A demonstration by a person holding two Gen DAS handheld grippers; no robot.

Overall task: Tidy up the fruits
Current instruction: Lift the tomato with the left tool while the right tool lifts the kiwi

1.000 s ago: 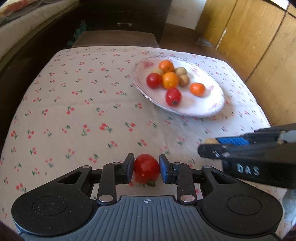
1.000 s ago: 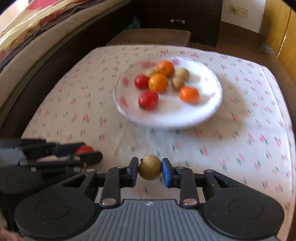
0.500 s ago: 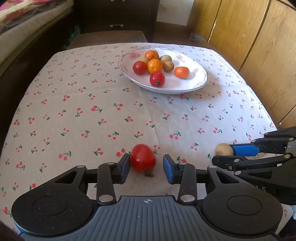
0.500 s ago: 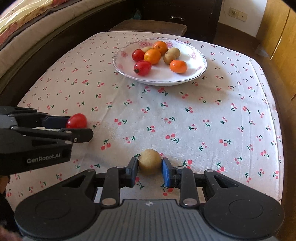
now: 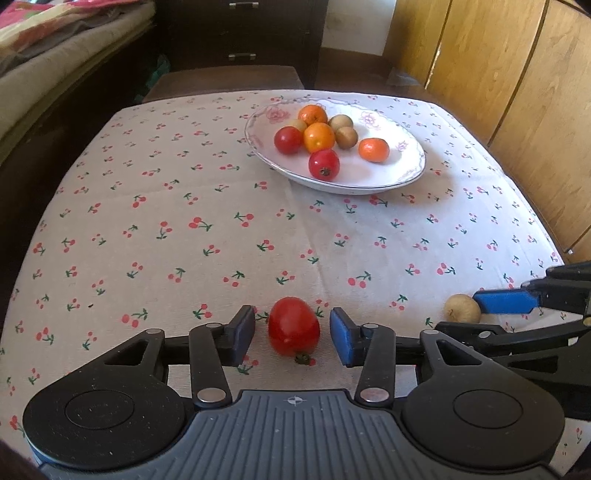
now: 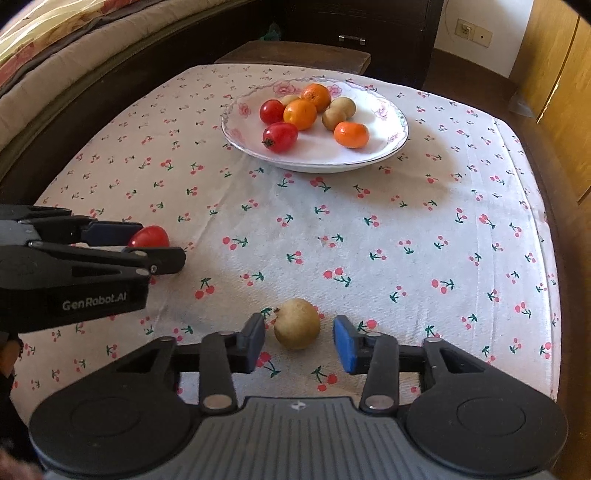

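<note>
A red tomato [image 5: 293, 329] lies on the cherry-print tablecloth between the fingers of my left gripper [image 5: 291, 334], which is open and not touching it. A tan round fruit [image 6: 297, 324] lies on the cloth between the fingers of my right gripper [image 6: 299, 341], also open with gaps on both sides. The tan fruit also shows in the left wrist view [image 5: 462, 308], and the tomato in the right wrist view [image 6: 149, 237]. A white floral plate [image 5: 388, 177] at the far side holds red tomatoes, orange fruits and tan fruits.
The table's cloth [image 5: 184, 206] spans the scene. A wooden wardrobe [image 5: 498, 66] stands on the right, a dark dresser [image 5: 240, 33] and a stool [image 5: 221, 79] behind, and a bed [image 6: 55, 55] on the left.
Both grippers have drawn back from the plate toward the near table edge, set their fruits on the cloth and opened. The tomato and the tan fruit now lie free.
</note>
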